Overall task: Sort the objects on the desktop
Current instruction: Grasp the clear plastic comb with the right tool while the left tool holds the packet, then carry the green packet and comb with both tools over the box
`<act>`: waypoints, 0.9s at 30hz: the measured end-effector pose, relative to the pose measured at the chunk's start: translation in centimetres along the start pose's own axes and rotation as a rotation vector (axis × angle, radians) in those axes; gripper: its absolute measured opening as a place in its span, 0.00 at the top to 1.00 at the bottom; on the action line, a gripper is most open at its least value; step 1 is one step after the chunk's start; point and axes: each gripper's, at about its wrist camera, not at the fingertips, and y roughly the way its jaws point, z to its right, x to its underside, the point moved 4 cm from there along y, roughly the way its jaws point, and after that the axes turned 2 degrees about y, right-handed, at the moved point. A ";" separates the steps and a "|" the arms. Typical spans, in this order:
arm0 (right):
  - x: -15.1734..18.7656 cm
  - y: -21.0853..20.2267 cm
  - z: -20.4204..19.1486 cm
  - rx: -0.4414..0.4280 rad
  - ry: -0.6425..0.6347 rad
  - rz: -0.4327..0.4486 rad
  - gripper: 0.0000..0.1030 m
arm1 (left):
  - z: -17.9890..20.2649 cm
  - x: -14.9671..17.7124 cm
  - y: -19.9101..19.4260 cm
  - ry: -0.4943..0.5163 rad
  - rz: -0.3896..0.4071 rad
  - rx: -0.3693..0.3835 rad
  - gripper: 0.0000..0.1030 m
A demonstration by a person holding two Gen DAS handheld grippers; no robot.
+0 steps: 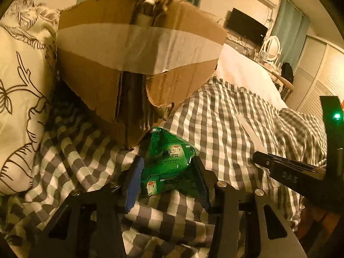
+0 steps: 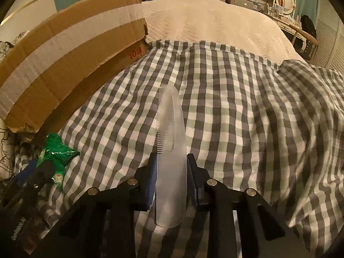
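Note:
My left gripper [image 1: 166,164] is shut on a green packet [image 1: 167,163] with white labels, held just above the checked cloth, right before the near corner of a torn cardboard box [image 1: 129,64]. My right gripper [image 2: 172,161] is shut on the handle of a clear plastic comb [image 2: 172,129] that points forward over the cloth. In the right wrist view the green packet [image 2: 57,152] and left gripper sit at the lower left, below the box [image 2: 71,53]. In the left wrist view the comb [image 1: 250,132] and right gripper's finger [image 1: 286,167] show at right.
A grey and white checked cloth [image 2: 236,107] covers the bed, wrinkled at right. A flower-print pillow [image 1: 19,86] lies left of the box. A cream blanket [image 2: 215,21] lies beyond. A desk with mirror and monitor [image 1: 247,26] stands far back.

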 end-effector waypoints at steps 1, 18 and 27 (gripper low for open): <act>0.2 -0.5 0.0 -0.009 0.008 0.008 0.76 | 0.0 0.0 -0.3 0.000 0.000 0.000 0.58; 2.3 -9.9 -1.9 -0.139 0.034 0.127 0.76 | -1.2 -0.7 -6.5 -0.076 0.046 0.070 0.61; -1.3 -13.7 -4.9 -0.213 -0.022 0.218 0.76 | -0.2 -6.0 -11.6 -0.088 0.205 0.180 0.61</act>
